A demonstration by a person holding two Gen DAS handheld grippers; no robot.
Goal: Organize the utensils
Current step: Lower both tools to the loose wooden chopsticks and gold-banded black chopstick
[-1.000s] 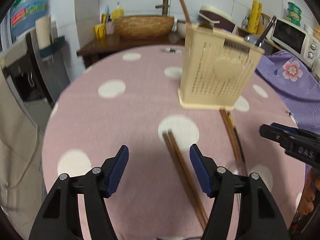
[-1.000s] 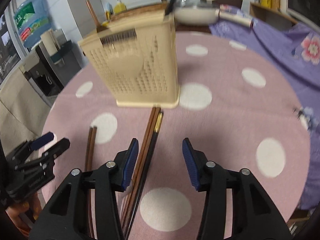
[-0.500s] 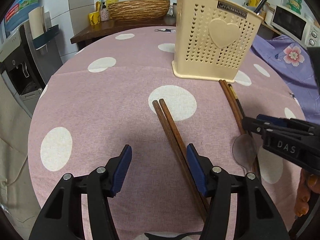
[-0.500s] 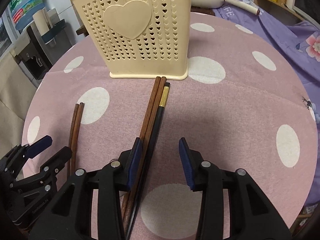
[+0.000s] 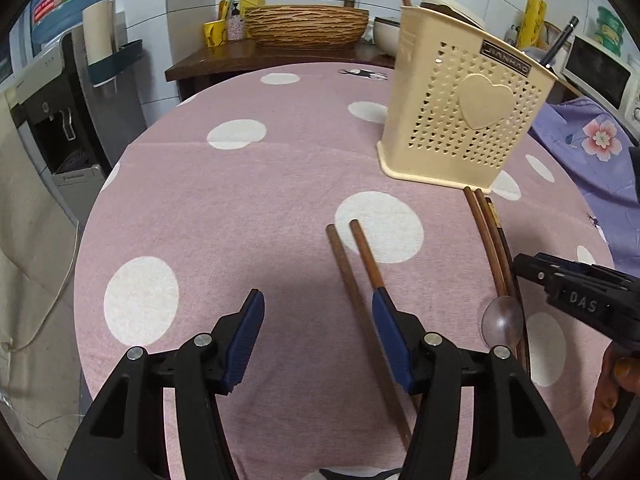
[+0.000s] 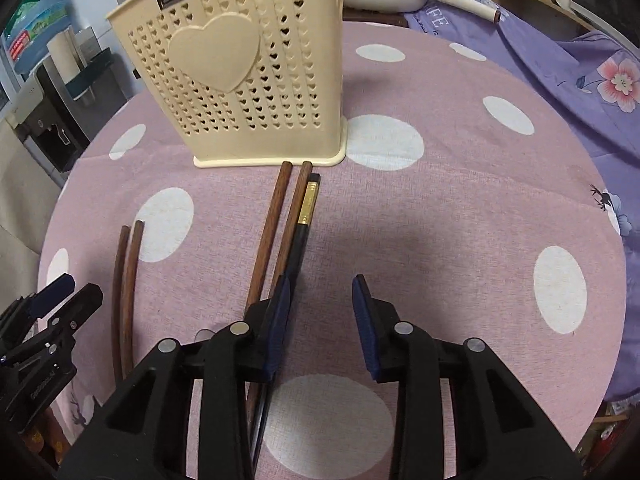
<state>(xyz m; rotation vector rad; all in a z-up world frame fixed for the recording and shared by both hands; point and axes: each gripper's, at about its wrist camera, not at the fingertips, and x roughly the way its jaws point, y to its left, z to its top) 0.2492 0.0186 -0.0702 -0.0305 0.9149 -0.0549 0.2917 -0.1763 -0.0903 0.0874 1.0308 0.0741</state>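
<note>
Now four brown chopsticks [image 6: 270, 232], one black chopstick [image 6: 298, 248]; both jaws gape, the right's just narrowing on nothing.

Tablecloth [image 6: 460, 216] pink, white dots; holder [image 6: 240, 80] cream, heart cutouts; chopsticks [image 6: 276, 216] brown, one black-gold [image 6: 306, 208].

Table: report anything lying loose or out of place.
Several utensils lie flat on the table instead of standing in the cream holder: a brown chopstick pair on the left, another pair with a black gold-banded chopstick by the holder's base, and a clear spoon. Nothing looks spilled or broken.
</note>
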